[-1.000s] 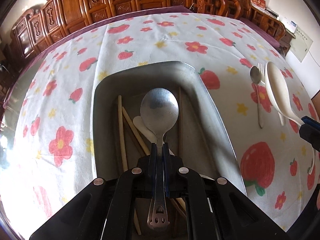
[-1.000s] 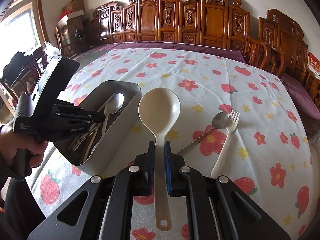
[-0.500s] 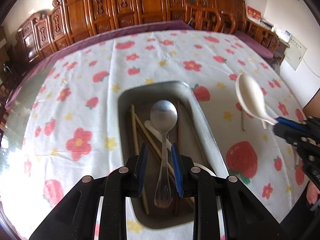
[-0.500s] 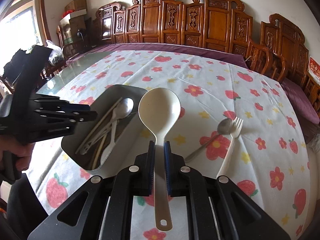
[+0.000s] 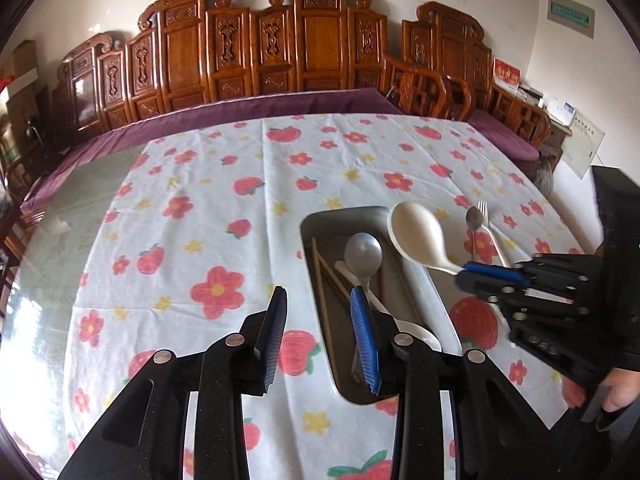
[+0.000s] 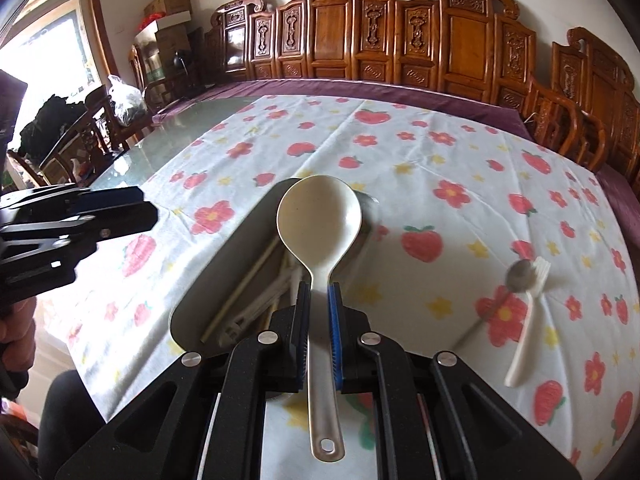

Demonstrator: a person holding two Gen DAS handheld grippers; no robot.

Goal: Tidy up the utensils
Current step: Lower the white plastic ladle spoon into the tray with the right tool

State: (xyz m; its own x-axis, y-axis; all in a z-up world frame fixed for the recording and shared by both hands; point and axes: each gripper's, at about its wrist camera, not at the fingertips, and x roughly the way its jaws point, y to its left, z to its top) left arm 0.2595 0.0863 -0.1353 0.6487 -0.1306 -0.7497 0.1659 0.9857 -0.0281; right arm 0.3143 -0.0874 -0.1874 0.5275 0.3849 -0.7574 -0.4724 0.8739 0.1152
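My left gripper [image 5: 318, 304] is open and empty, raised above the near left rim of the metal tray [image 5: 440, 308]. In the tray lie a large metal spoon [image 5: 363, 254], wooden chopsticks [image 5: 324, 280] and a white utensil. My right gripper [image 6: 319, 292] is shut on the handle of a large cream ladle [image 6: 319, 216], holding its bowl over the tray [image 6: 240, 240]; the ladle also shows in the left wrist view [image 5: 416, 236]. A small metal spoon [image 6: 518, 276] and a white fork [image 6: 528, 320] lie on the cloth to the right.
The table wears a white cloth with red flowers and strawberries [image 5: 200, 220]. Bare glass table top [image 5: 60, 220] shows at the left. Carved wooden chairs [image 5: 312, 44] line the far side. A person's hand [image 5: 612, 394] holds the right gripper.
My left gripper opened, let the large metal spoon go into the tray, and drew back up and left. My right gripper carried the ladle leftward over the tray.
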